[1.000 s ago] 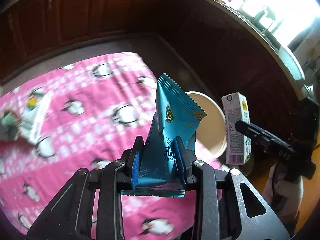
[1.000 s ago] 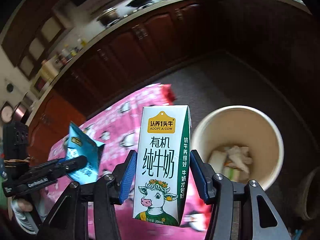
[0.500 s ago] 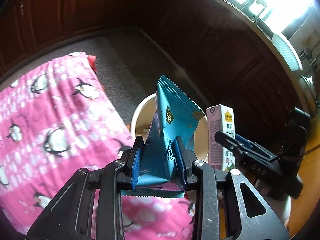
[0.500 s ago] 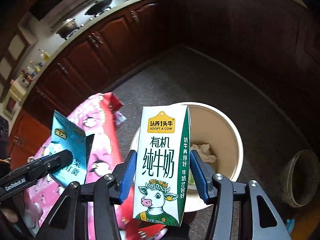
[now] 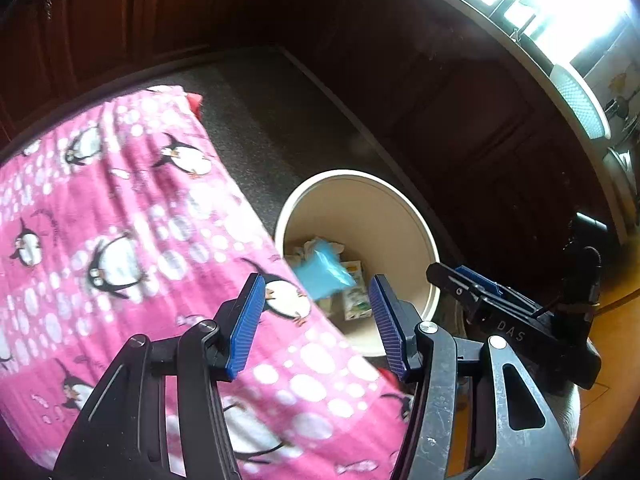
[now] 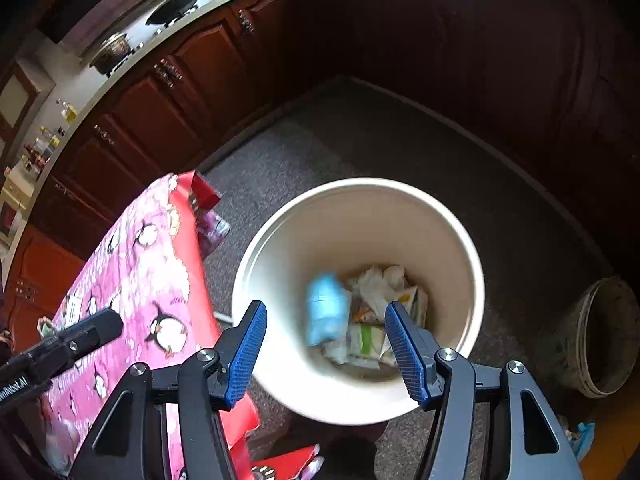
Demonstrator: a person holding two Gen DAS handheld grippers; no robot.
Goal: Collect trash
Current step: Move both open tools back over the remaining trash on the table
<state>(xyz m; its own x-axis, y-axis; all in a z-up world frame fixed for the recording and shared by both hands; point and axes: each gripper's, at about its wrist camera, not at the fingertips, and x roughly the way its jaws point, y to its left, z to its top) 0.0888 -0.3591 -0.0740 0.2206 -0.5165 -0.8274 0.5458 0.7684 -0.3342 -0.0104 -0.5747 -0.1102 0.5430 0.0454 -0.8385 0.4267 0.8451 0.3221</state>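
Right wrist view: both claws opening and empty, left claw (image 5: 316,318) over the surface's pink penguin cloth (image 5: 120,240) edge, right claw (image 6: 326,346) above the cream bin (image 6: 460,264). Risk: blue snack wrapper (image 6: 326,312), blurred mid-fall inside, is light and could catch the rim. Milk carton (image 6: 366,340) looks already down among crumpled white paper.

- Bin (image 6: 280,248) mouth stands open, nothing across it.
- Pink-clothed table (image 6: 160,264) edge crowds it at nine o'clock.
- Bare floor (image 6: 360,136) lies at twelve.
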